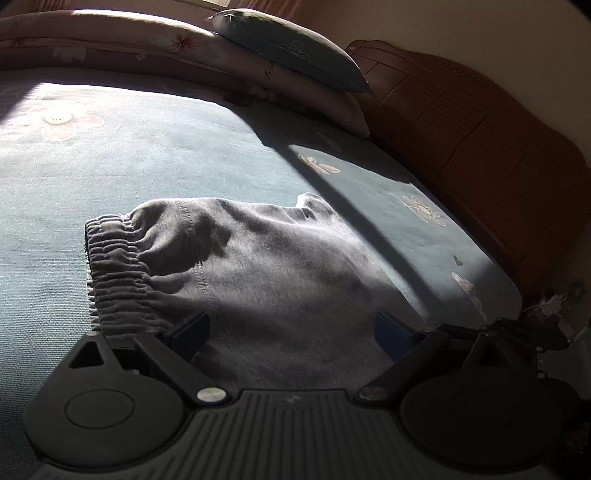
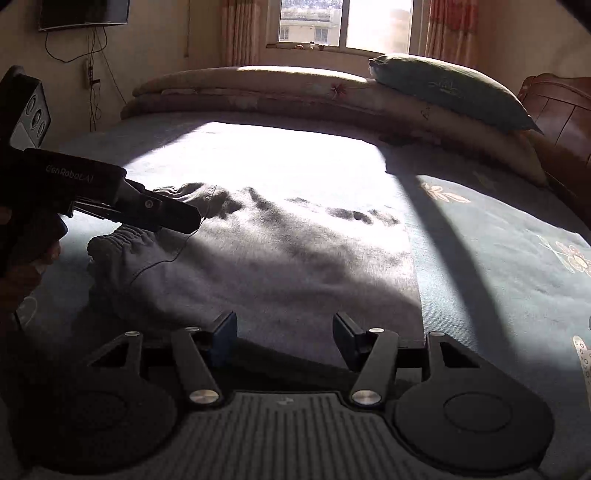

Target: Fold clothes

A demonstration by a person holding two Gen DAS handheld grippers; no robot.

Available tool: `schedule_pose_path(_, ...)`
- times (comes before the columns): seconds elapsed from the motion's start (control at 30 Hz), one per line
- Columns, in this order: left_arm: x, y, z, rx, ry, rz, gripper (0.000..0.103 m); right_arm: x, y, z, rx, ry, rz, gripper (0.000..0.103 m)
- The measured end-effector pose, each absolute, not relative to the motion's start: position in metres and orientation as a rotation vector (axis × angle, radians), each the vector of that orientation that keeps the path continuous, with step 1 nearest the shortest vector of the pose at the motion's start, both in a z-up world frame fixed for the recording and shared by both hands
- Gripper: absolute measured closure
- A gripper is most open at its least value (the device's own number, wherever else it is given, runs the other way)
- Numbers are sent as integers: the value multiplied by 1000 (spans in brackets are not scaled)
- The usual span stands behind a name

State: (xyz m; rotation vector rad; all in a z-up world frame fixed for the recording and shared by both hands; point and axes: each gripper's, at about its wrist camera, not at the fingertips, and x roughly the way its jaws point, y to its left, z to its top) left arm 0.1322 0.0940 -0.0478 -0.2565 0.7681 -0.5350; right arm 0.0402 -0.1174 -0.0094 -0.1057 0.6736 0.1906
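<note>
Grey trousers laid on bed; both tongs spread above the near edge.

Right tongs [image 2: 284, 332] and left tongs [image 1: 291, 332] are held spread, gripping nothing; trousers [image 2: 280, 258] run left-right, waistband [image 1: 118, 273] leftward, nearer the left tongs; open bed [image 2: 498, 236] is seen rightward and beyond.

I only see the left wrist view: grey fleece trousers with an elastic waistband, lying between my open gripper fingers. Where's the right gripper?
Observer: The right gripper is open and points over the near edge of the grey fleece trousers, right of yours.
Operator: How does my left gripper look from there?
Observer: The left gripper comes in from the left, over the elastic waistband end. I cannot tell whether it touches.
Operator: Where does the sunlight come from?
Observer: From a window on the far wall, beyond the folded pink quilt.
</note>
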Motion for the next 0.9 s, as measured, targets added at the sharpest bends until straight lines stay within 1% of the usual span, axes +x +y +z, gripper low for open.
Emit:
schedule_pose_path(0.1, 114, 90, -53, -261, 750, -463, 8, 40, -138, -9, -84, 689, 157, 41)
schedule_pose_path(0.23, 92, 92, -59, -265, 716, -402, 7, 36, -155, -5, -32, 664, 157, 40)
schedule_pose_path(0.3, 84, 92, -59, -253, 716, -396, 6, 32, -162, -3, 7, 648, 177, 37)
schedule_pose_path(0.4, 82, 88, -57, -237, 773, -383, 6, 28, -173, -1, 54, 630, 188, 36)
schedule_pose_path(0.47, 82, 91, -50, -281, 786, -369, 6, 29, -177, -3, 80, 628, 199, 35)
schedule_pose_path(0.53, 84, 93, -41, -300, 767, -354, 6, 30, -181, -7, 98, 626, 203, 34)
schedule_pose_path(0.63, 93, 90, -32, -257, 741, -300, 6, 29, -190, -16, 97, 615, 197, 32)
schedule_pose_path(0.73, 101, 88, -40, -261, 776, -267, 6, 27, -198, -24, 95, 604, 190, 32)
schedule_pose_path(0.83, 101, 84, -51, -251, 794, -257, 6, 25, -207, -33, 94, 592, 184, 28)
schedule_pose_path(0.9, 97, 80, -49, -230, 797, -256, 6, 26, -216, -43, 134, 592, 186, 25)
